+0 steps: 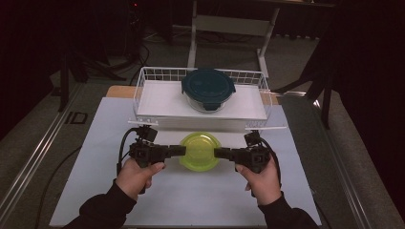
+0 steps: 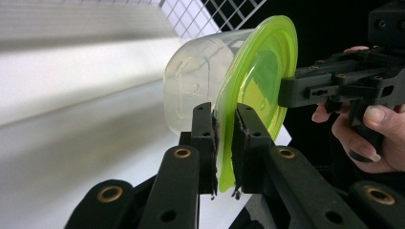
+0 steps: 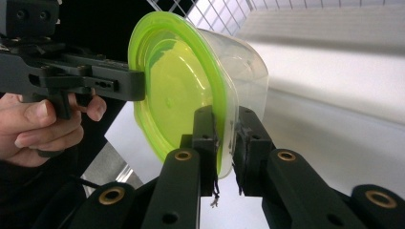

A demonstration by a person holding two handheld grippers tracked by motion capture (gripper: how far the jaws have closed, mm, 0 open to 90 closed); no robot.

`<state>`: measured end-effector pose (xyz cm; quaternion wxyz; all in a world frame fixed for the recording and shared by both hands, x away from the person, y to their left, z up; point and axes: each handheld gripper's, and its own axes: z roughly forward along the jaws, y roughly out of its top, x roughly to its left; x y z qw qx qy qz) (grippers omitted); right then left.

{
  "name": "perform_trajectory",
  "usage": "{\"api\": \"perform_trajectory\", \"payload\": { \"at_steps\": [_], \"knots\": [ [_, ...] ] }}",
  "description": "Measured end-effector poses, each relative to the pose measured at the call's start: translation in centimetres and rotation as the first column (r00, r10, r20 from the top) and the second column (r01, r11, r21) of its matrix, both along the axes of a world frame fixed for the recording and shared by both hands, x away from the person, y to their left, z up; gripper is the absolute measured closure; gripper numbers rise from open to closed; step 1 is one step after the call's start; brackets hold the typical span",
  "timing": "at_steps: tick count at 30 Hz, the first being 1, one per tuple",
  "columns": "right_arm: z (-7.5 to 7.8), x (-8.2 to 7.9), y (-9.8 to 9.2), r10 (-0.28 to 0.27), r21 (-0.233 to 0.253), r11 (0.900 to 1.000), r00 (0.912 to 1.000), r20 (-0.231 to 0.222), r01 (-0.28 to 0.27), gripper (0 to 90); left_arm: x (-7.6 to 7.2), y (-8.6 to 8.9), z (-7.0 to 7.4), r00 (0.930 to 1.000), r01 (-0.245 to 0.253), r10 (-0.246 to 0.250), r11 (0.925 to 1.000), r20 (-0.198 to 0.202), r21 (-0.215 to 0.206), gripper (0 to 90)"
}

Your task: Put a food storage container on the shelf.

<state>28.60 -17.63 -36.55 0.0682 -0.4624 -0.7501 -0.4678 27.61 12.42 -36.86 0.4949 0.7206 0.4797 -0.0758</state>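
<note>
Both tools [image 1: 179, 150] [image 1: 220, 152] clamped, facing inward

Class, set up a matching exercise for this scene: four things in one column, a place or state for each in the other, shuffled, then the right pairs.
Things:
1. green-lidded container
2. dark-lidded glass container
3. left gripper
4. white wire basket

Places or states:
A. at the table's far end
B. inside the basket
C. held between both grippers
D. clamped on the lid's left rim

Pairs: 1-C, 2-B, 3-D, 4-A
</note>
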Motion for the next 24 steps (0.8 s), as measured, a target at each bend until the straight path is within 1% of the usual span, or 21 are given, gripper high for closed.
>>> {"api": "perform_trajectory", "payload": {
  "at_steps": [5,7,10,12,14,17,18,21,22,24],
  "knots": [
    [2.0,0.1,0.0,-0.005,0.008,1.000,0.9994,0.034,0.005,80.4,0.2,0.0,2.3,0.9996,-0.005,0.005,1.0000,0.027,-0.002,80.5],
    [2.9,0.2,-0.1,-0.008,0.017,1.000,0.9987,0.050,0.007,80.4,0.2,-0.1,3.2,0.9989,-0.009,0.009,1.0000,0.045,0.001,80.5],
    [4.2,0.5,-0.1,-0.012,0.022,1.000,0.9973,0.073,0.010,80.4,0.6,-0.1,4.7,0.9981,-0.015,0.015,0.9999,0.059,-0.002,80.5],
    [5.2,0.8,0.0,-0.017,0.025,1.000,0.9959,0.089,0.015,80.4,1.0,-0.1,5.6,0.9977,-0.020,0.020,0.9998,0.065,-0.007,80.5],
    [6.1,1.2,0.0,-0.024,0.028,0.999,0.9946,0.101,0.022,80.5,1.4,-0.1,6.6,0.9964,-0.030,0.031,0.9995,0.079,-0.008,80.6],
    [7.5,2.0,-0.1,-0.030,0.040,0.999,0.9932,0.113,0.026,80.5,2.2,-0.1,7.8,0.9952,-0.034,0.036,0.9992,0.091,-0.021,80.6],
    [7.9,2.3,-0.2,-0.034,0.046,0.999,0.9931,0.113,0.029,80.5,2.5,-0.2,8.2,0.9947,-0.036,0.038,0.9992,0.095,-0.020,80.6],
    [9.0,3.3,-0.2,-0.045,0.047,0.998,0.9913,0.124,0.039,80.5,3.5,-0.3,9.0,0.9935,-0.045,0.048,0.9985,0.103,-0.032,80.7],
    [9.0,3.3,-0.2,-0.045,0.047,0.998,0.9913,0.124,0.039,80.5,3.5,-0.3,9.0,0.9935,-0.045,0.048,0.9985,0.103,-0.032,80.7],
    [9.9,4.1,-0.1,-0.058,0.044,0.998,0.9897,0.131,0.052,80.5,4.4,-0.4,9.6,0.9922,-0.059,0.062,0.9976,0.108,-0.038,80.8]
  ]
}}
